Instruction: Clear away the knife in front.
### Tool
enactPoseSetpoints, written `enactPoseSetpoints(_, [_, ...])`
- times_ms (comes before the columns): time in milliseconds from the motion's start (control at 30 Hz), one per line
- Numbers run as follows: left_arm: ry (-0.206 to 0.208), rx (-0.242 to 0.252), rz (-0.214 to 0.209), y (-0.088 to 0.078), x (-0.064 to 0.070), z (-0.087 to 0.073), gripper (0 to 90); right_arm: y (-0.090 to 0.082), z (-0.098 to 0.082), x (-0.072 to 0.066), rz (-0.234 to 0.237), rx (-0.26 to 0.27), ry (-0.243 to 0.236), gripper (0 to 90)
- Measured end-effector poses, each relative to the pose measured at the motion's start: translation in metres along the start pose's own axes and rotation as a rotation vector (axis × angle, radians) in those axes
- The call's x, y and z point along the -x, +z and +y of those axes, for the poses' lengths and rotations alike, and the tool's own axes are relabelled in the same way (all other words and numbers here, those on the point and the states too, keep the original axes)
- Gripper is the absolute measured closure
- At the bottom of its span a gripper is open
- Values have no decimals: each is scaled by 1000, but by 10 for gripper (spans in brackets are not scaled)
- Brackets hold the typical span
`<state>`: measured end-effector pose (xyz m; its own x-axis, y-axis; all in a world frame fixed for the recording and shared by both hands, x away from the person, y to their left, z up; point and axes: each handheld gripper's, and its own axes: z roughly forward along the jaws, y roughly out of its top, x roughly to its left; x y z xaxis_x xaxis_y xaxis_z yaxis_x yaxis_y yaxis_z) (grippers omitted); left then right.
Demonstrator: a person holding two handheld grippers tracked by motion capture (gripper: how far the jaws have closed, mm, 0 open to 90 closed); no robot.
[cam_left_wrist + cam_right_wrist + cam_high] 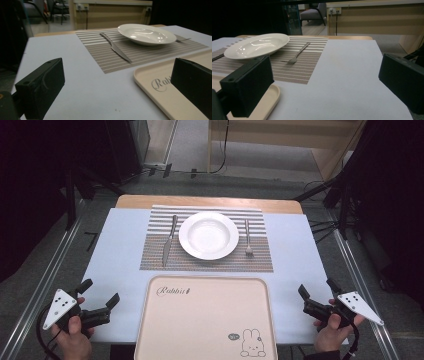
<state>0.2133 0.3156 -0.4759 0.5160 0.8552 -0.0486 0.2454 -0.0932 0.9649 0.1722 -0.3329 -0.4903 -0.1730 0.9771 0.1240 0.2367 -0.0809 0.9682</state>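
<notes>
**Start pose: both grippers idling at the near corners, nothing picked up**

High view: left gripper (100,296) and right gripper (316,295) are hovering at the near left and right corners of the bench (120,245), jaws apart, nothing between them. The cream tray (205,320) is sitting between the two hands at the near edge, bare. Beyond it the striped mat (210,262) is carrying the white plate (208,235) at its middle, the knife (169,240) just left of the plate and the fork (247,237) just right, both apart from the rim.

Left gripper view: jaws are standing wide, pointing across the bench toward the knife (115,47) and plate (146,33); the tray's corner (150,75) is lying just ahead.

Right gripper view: jaws are wide too, aiming at the fork (298,54) and plate (257,45), well short of both.

Judgement: this is looking like the opening step, before any reach. Likely next: each hand is going forward over the tray to the cutlery on its own side, coming down flat and low, since knife and fork are lying thin on the mat and need the jaws straddling the handle.
</notes>
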Motion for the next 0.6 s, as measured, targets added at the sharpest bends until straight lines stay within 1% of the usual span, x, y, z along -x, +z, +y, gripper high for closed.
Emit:
enactPoseSetpoints(100, [33, -10, 0, 5, 5, 5, 0, 2, 0, -2, 18, -8, -11, 0])
enactPoseSetpoints(133, [41, -15, 5, 6, 6, 6, 0, 2, 0, -2, 18, -8, -11, 0])
enactPoseSetpoints(167, [47, -16, 2, 8, 8, 8, 0, 3, 0, -5, 20, -15, -23, 0])
enactPoseSetpoints(233, [60, -18, -1, 11, 11, 12, 0, 3, 0, -6, 23, -10, -34, 0])
enactPoseSetpoints(267, [61, -15, 2, 12, 12, 15, 0, 3, 0, -6, 23, -10, -34, 0])
enactPoseSetpoints(300, [59, -15, -7, 12, 13, 18, 0, 2, 0, -7, 27, -10, -34, 0])
enactPoseSetpoints(367, [62, -13, -9, 14, 14, 24, 0, 2, 0, -8, 27, -13, -34, 0])
enactPoseSetpoints(400, [62, -19, -29, 15, 14, 27, 0, 1, 1, -8, 29, -11, -41, 0])
enactPoseSetpoints(467, [46, -25, -39, 19, 14, 33, 0, 1, 1, -8, 29, -10, -41, 0])
enactPoseSetpoints(500, [47, -21, -49, 21, 14, 36, 0, 2, 1, -9, 30, -9, -44, 0])
enactPoseSetpoints(533, [43, -18, -38, 23, 14, 38, 0, 2, 1, -9, 30, -10, -44, 0])
enactPoseSetpoints(600, [35, -12, -52, 29, 14, 42, 0, 2, 1, -10, 35, -15, -49, 0])
